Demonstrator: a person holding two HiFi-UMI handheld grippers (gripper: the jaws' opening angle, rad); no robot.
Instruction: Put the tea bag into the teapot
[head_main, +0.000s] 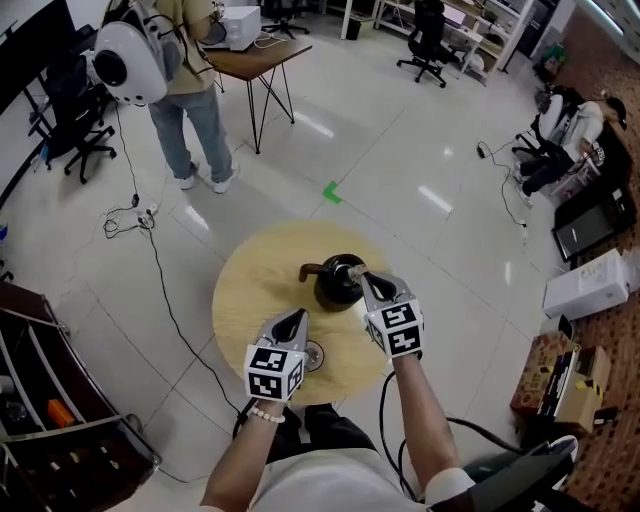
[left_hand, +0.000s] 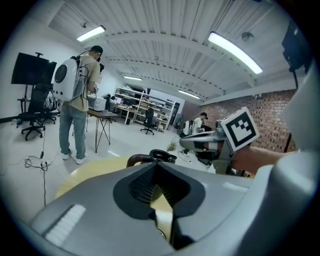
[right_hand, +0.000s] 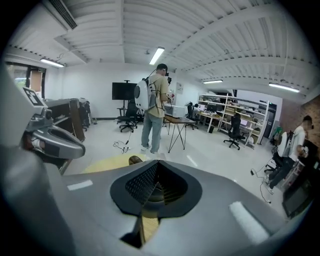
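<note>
1. Got the right gripper (head_main: 358, 274) with fingers pinched together, tips right at the top of the black teapot (head_main: 338, 287).
2. Same on the left gripper (head_main: 297, 318): fingers together, nothing between, teapot just ahead.
3. Can't spot the tea bag.

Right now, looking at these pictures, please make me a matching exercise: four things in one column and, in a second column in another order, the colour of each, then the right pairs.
Things:
1. teapot
2. round table
3. backpack
4. tape mark on the floor

Colours:
A. white
B. green
C. pale wood
D. black

Pairs: 1-D, 2-C, 3-A, 4-B
</note>
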